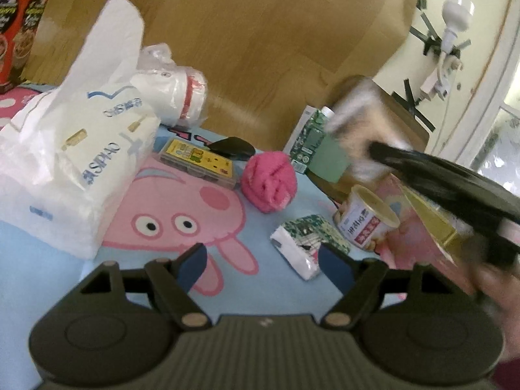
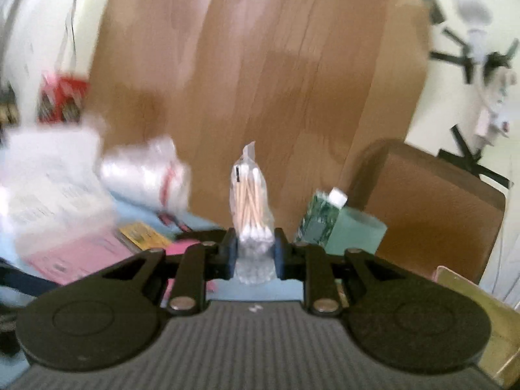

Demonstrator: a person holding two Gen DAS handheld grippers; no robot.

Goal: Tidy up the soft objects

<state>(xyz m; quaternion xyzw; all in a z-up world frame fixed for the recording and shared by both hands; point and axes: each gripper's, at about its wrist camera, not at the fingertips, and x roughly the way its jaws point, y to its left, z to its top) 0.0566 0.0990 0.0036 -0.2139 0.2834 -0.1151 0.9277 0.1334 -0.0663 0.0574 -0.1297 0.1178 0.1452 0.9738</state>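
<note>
My right gripper (image 2: 253,253) is shut on a clear bag of cotton swabs (image 2: 250,195), which stands upright between its pads above the mat. In the left wrist view that gripper (image 1: 377,148) is a blurred black shape at the right, with the bag (image 1: 354,120) a blur at its tip. My left gripper (image 1: 265,268) is open low over the blue cartoon mat (image 1: 162,214). A small tissue pack (image 1: 300,247) lies just ahead of its right finger (image 1: 338,269), not gripped. A pink fluffy ball (image 1: 268,183) lies further ahead. A big white tissue pack (image 1: 74,169) stands at the left.
A plastic-wrapped stack of cups (image 1: 175,94) lies behind the big pack. A yellow box (image 1: 198,162), a black item (image 1: 230,148), a green carton (image 1: 310,139), a labelled tub (image 1: 365,221) and a gold box (image 1: 435,224) crowd the mat. A wooden board (image 1: 260,32) backs it.
</note>
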